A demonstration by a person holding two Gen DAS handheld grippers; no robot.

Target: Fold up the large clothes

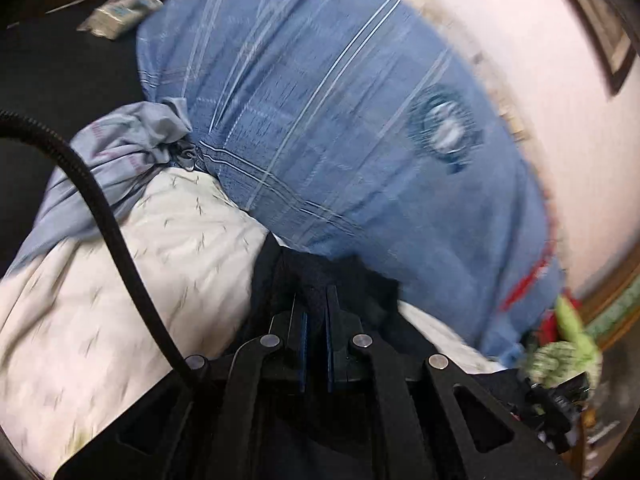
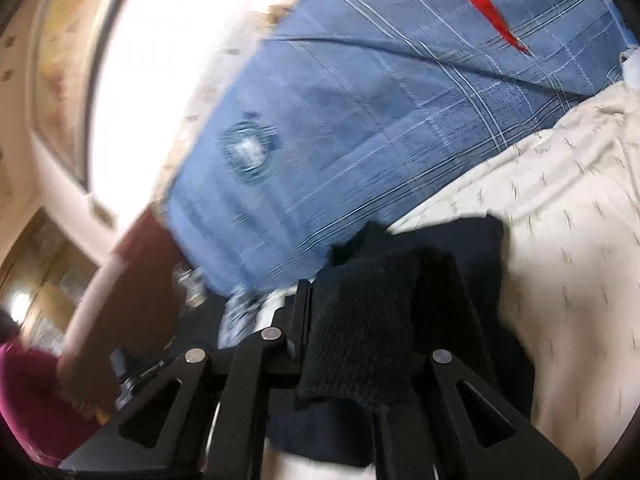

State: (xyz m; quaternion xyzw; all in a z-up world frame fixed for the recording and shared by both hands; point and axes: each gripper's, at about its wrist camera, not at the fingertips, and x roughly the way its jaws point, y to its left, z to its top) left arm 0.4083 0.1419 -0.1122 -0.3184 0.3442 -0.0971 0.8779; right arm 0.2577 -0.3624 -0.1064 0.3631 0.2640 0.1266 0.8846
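Both views are smeared with motion blur. The left hand-held gripper [image 1: 316, 300], at the lower middle of its frame, has its jaws pinched nearly together on a dark knitted garment [image 1: 320, 276]. The right hand-held gripper [image 2: 360, 292] is likewise clamped on the same dark garment [image 2: 360, 308], whose ribbed edge drapes back over its jaws toward the bottom of the frame. The garment hangs between the 2 grippers, above a white patterned sheet [image 1: 140, 260] and in front of a blue checked cloth [image 1: 340, 120] that fills the upper middle of both views.

This looks like the lift-and-spread step. To do it well, I would keep both grips tight, hold the 2 corners level with each other, and pull them apart until the edge runs straight. Then lay the garment flat on the white sheet before any fold, clear of the blue cloth.
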